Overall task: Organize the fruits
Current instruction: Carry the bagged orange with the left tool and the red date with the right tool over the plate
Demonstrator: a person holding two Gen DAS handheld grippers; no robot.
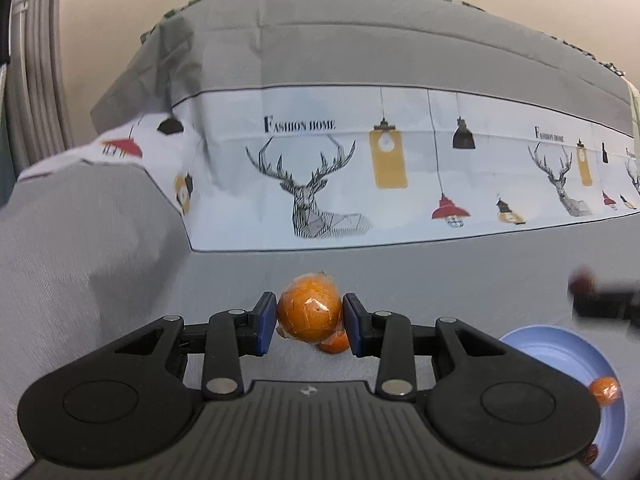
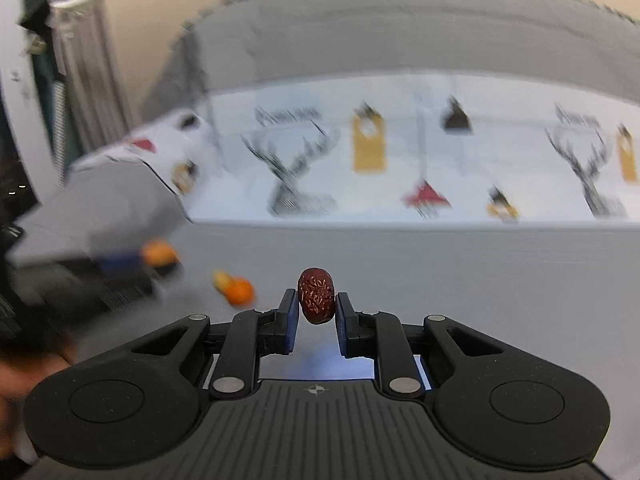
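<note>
While each fruit is pinched at its widest part so it cannot roll free, the left tongs [image 1: 310, 322] grip a plastic-wrapped tangerine [image 1: 309, 312] above the grey surface [image 1: 440, 272], and the right tongs [image 2: 316, 308] clench a wrinkled red date [image 2: 316, 295]. A blue plate [image 1: 560, 356] at the left view's lower right already holds another tangerine [image 1: 606, 390], likely the sorting spot. Behind, a printed cloth [image 1: 400, 160] reads "FASHION HOME".
</note>
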